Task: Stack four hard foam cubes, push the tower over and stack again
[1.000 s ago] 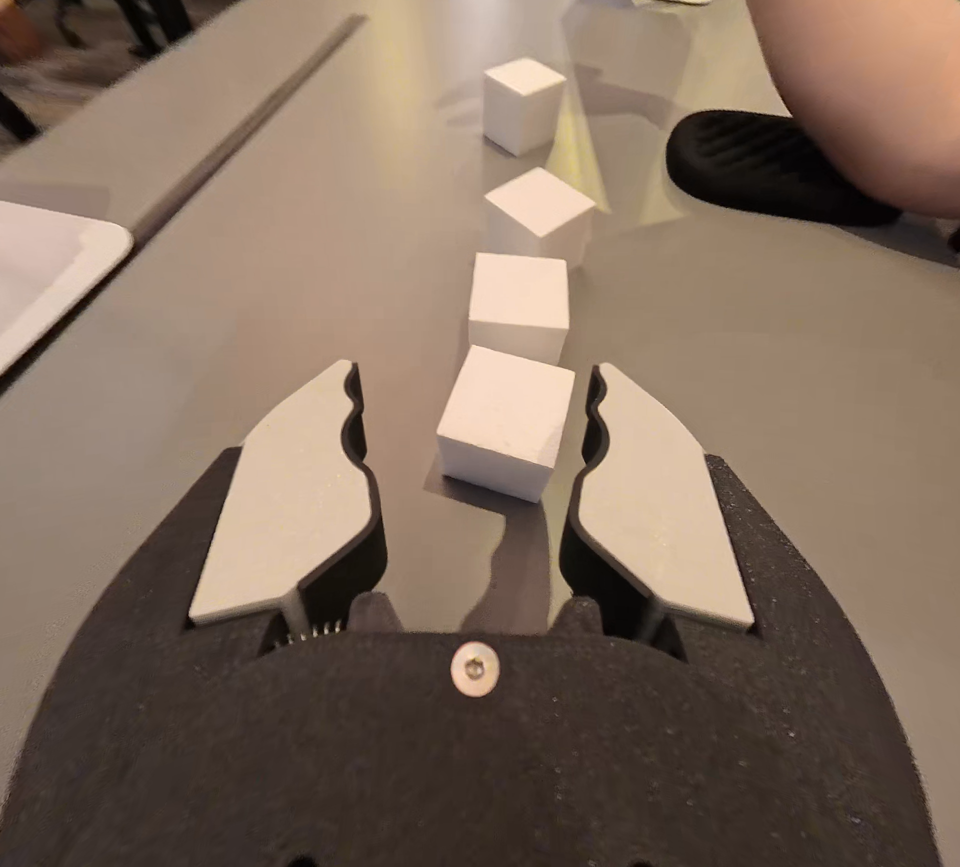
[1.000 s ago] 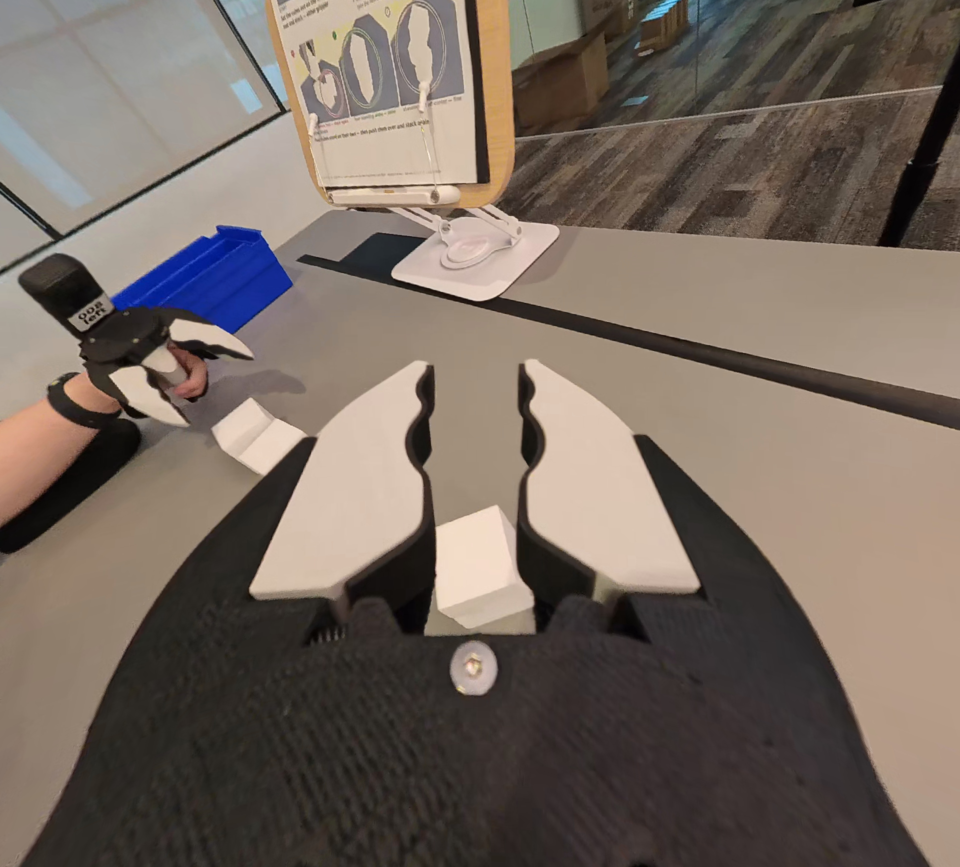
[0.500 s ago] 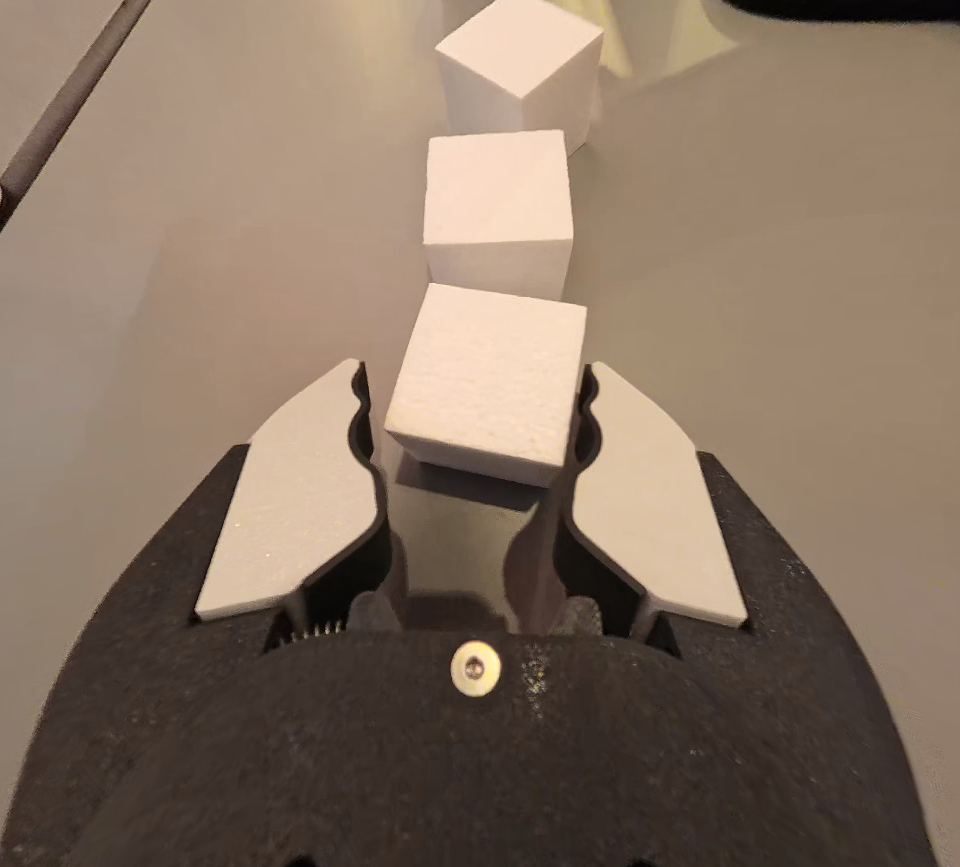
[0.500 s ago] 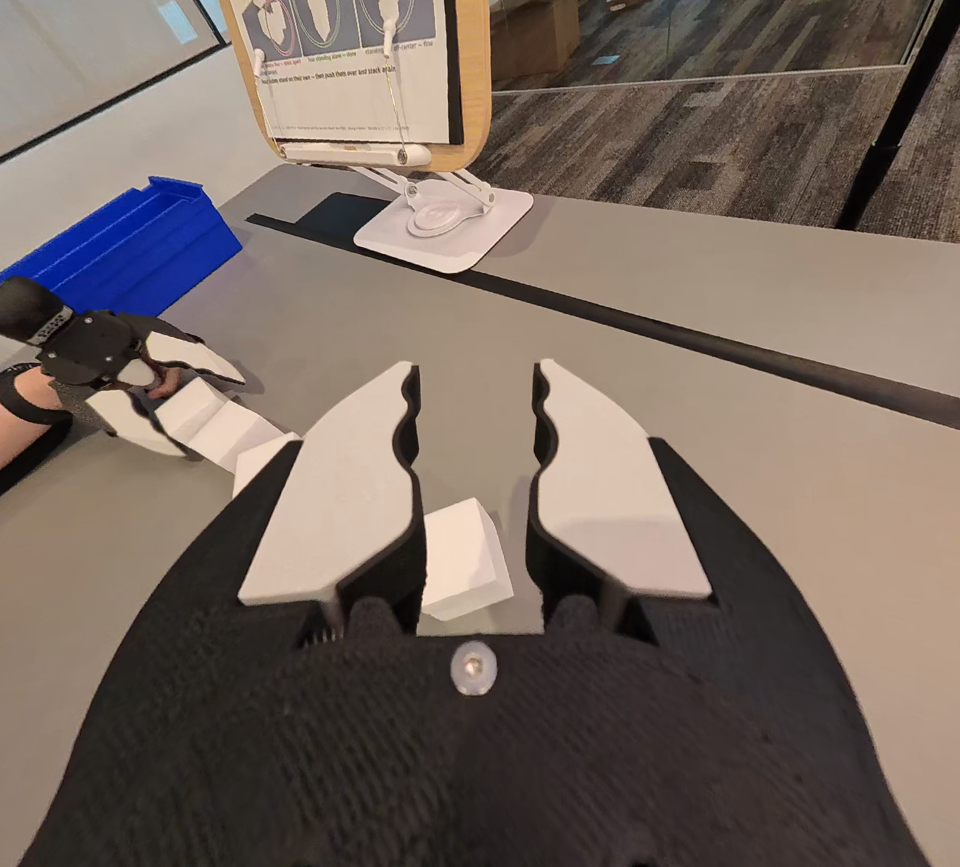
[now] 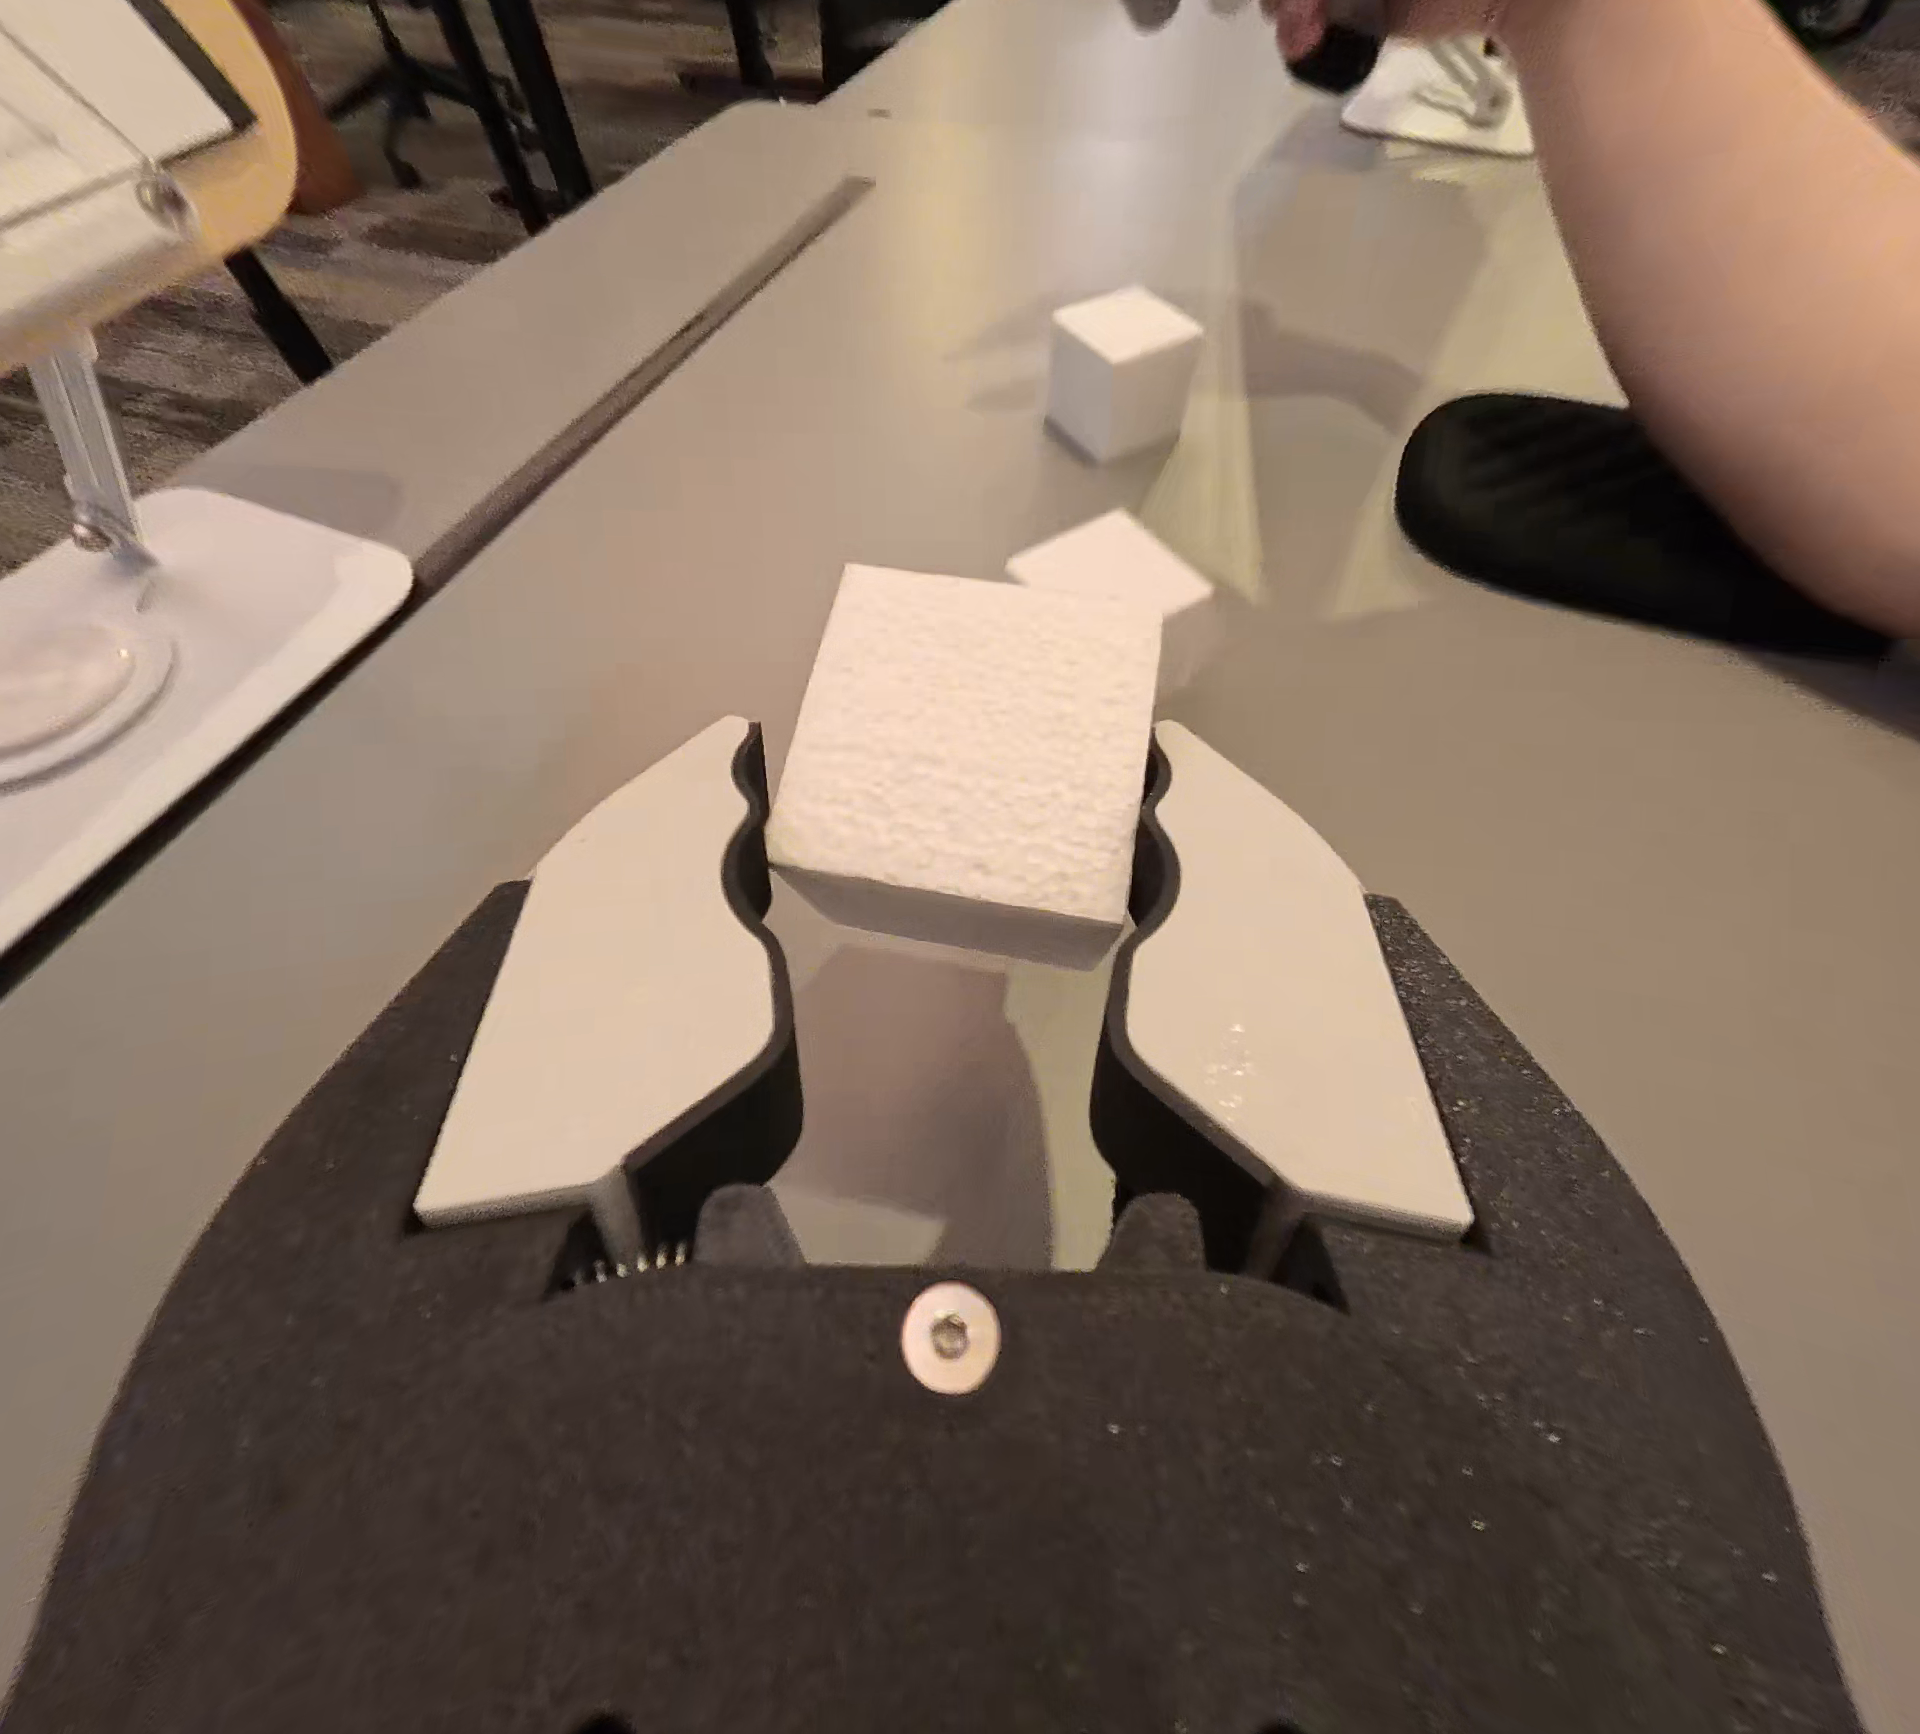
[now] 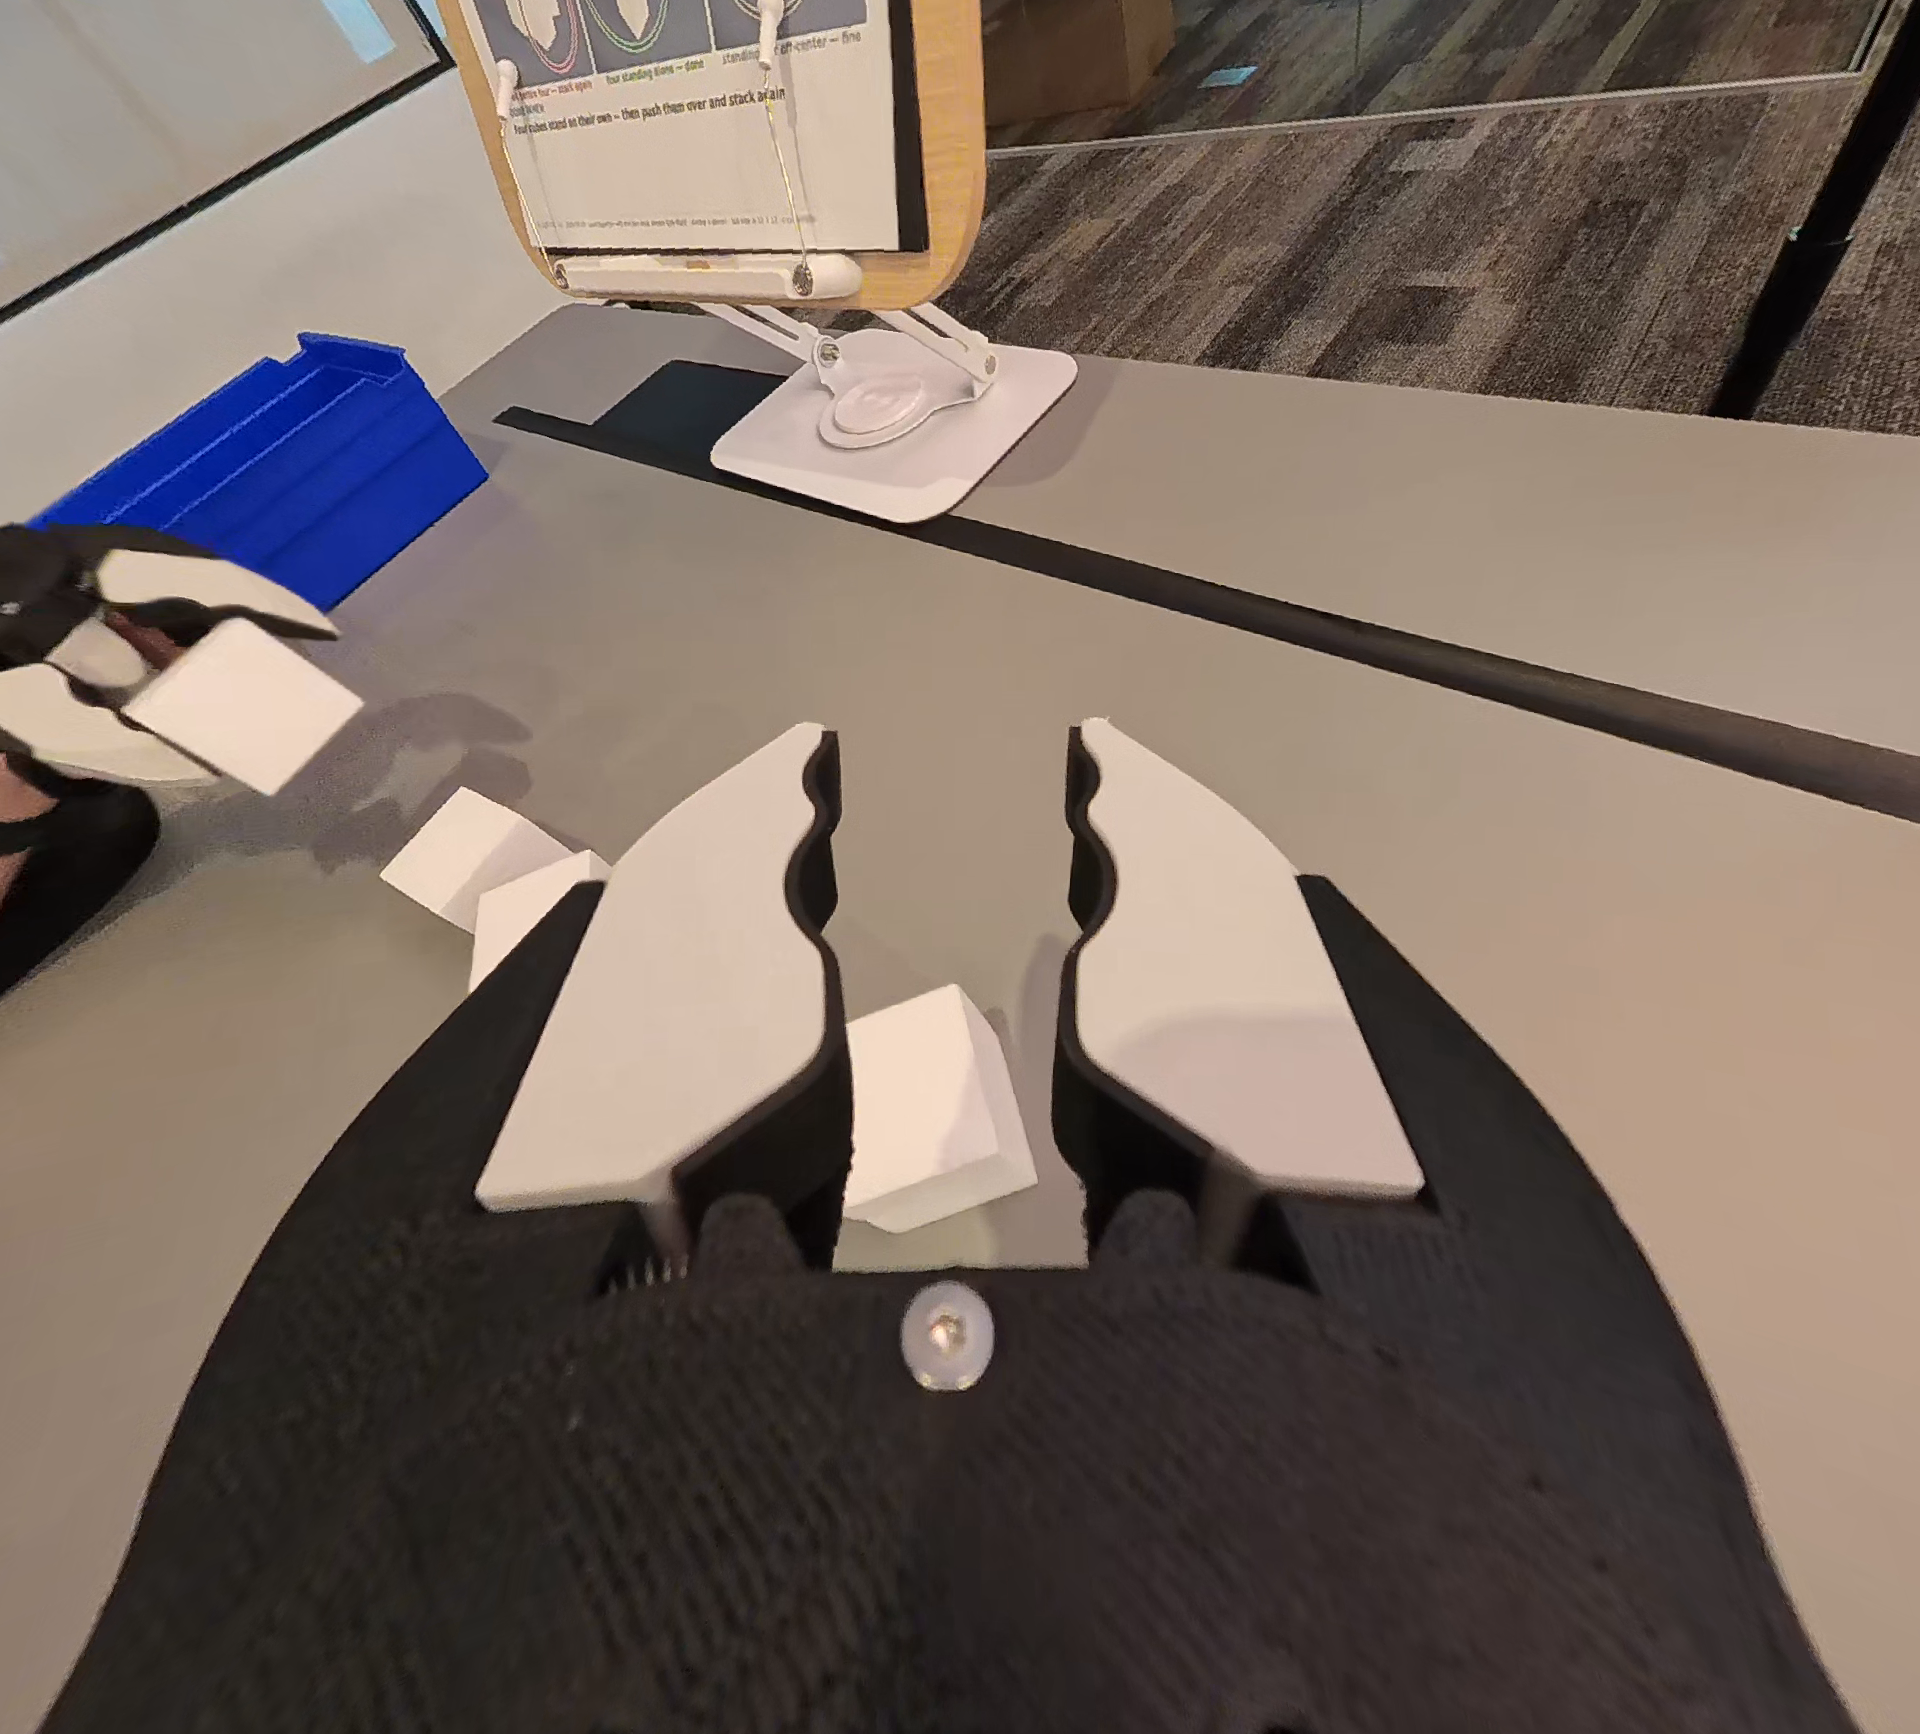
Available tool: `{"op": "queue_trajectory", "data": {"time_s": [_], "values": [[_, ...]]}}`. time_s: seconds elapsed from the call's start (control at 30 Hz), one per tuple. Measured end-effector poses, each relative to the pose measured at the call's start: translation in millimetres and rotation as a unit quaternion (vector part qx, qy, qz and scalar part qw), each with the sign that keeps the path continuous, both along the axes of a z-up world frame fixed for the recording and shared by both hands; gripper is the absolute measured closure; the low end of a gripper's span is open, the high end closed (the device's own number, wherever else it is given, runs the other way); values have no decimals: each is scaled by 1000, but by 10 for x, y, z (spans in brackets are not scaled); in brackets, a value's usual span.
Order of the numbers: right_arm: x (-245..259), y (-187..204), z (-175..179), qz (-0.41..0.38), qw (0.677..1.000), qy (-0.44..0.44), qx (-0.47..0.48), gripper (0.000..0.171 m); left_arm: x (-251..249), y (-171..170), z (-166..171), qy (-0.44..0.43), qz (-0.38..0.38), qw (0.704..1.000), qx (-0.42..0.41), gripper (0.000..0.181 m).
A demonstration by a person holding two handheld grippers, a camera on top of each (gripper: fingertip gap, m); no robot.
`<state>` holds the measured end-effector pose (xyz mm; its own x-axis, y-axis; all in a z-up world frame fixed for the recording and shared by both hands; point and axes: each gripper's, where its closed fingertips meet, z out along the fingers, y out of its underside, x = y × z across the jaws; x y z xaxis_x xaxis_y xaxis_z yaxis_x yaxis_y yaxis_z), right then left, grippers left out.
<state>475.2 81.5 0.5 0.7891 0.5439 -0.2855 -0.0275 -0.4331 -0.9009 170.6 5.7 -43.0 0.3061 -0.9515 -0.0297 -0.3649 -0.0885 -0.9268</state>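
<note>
My left gripper (image 5: 951, 734) is shut on a white foam cube (image 5: 961, 780), both pads pressed to its sides, and holds it above the grey table (image 5: 520, 801). The right wrist view shows the same at far left: the left gripper (image 6: 135, 676) holds the cube (image 6: 244, 718) in the air. Two more white cubes (image 6: 457, 853) (image 6: 530, 905) lie together on the table below it. My right gripper (image 6: 951, 739) is open and empty above the table. A fourth cube (image 6: 925, 1102) lies on the table beneath it, untouched; it also shows in the left wrist view (image 5: 1122, 380).
A document stand on a white base (image 6: 894, 427) stands at the back, and a blue bin (image 6: 281, 469) sits at the back left. A dark seam (image 6: 1351, 635) crosses the table. A person's forearm rests on a black pad (image 5: 1590, 521). Across from one pair of fingers to the other is roughly 35 cm.
My left gripper moved in around the nearest cube, closed on it and lifted it off the table. My right gripper opened wider and stayed over its cube.
</note>
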Motion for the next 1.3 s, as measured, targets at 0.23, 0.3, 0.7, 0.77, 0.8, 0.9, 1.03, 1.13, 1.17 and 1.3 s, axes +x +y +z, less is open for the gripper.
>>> {"op": "queue_trajectory", "data": {"time_s": [0.23, 0.3, 0.7, 0.77, 0.8, 0.9, 1.03, 1.13, 1.17, 1.3], "values": [[-158, 25, -78, 19, 999, -31, -9, 127, 526, -32, -193, 81, -11, 996, 34, 114], [-172, 21, -111, 22, 999, -45, -12, 126, 564, 7, -299, 94, -9, 996, 5, 114], [-166, -22, -189, 7, 998, -65, -24, 114, 552, 0, -476, 103, -30, 994, -34, 88], [-199, -87, -220, 3, 998, -62, -23, 110, 492, -10, -397, 93, -30, 995, -37, 85], [-227, -117, -253, 3, 998, -62, -19, 108, 445, 3, -329, 84, -26, 996, -32, 85], [-312, -286, -477, 19, 996, -88, -8, 100, 280, 54, -98, 62, -16, 997, -33, 83], [-255, -476, -808, 20, 987, -156, 31, 94, 141, 34, 131, 34, -24, 998, -41, 86], [-188, -530, -950, 12, 987, -158, 35, 94, 97, 5, 169, 32, -27, 998, -38, 84], [-177, -541, -986, 12, 988, -149, 29, 93, 88, -13, 164, 34, -31, 998, -39, 84], [-176, -549, -1115, 13, 991, -135, 10, 93, 62, -47, 125, 49, -37, 998, -35, 84]]}}
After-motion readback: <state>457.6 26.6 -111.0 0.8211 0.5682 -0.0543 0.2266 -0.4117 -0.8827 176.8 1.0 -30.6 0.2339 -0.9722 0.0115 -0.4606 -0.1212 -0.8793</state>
